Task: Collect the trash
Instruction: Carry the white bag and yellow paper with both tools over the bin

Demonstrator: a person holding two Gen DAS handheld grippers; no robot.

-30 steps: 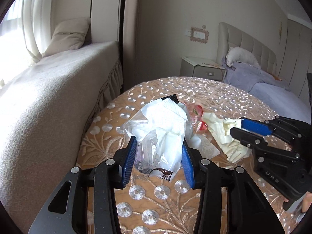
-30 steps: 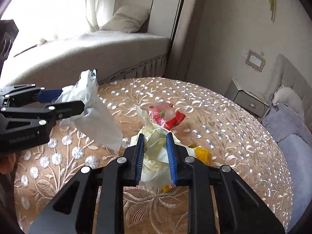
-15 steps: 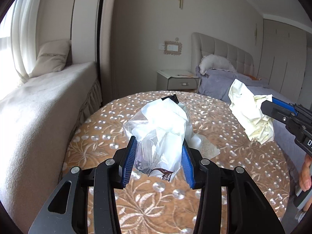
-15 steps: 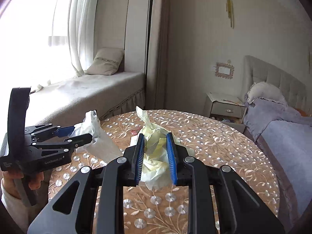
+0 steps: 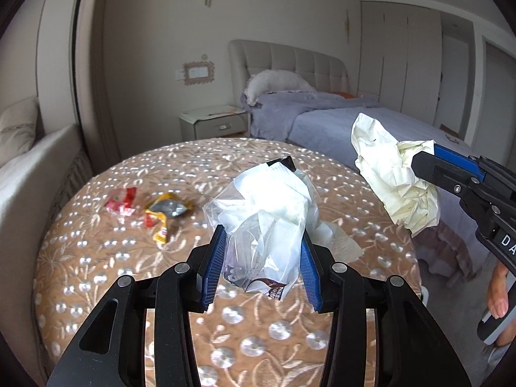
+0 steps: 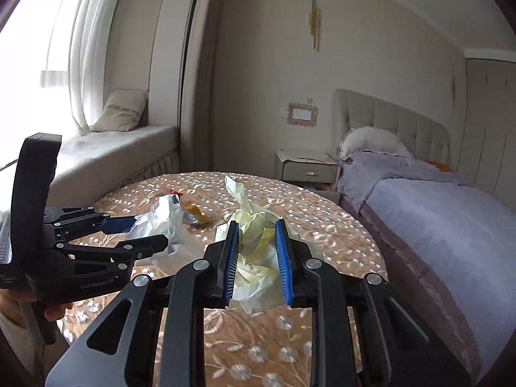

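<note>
a: left gripper (image 5: 262, 264) is clamped on the crumpled clear plastic bag (image 5: 267, 209), right gripper (image 6: 258, 261) on the wad of yellowish paper (image 6: 254, 251) — both lifted above the round table (image 5: 96, 242).

b: carry them steadily, grips tight. the red wrapper (image 5: 122, 200) and yellow sachet (image 5: 166, 208) lie further back on the table — no bin is visible.

round table (image 5: 96, 251) with tan floral cloth fills lower frame; red wrapper (image 5: 122, 201) and yellow wrapper (image 5: 164, 211) lie at left centre.
</note>
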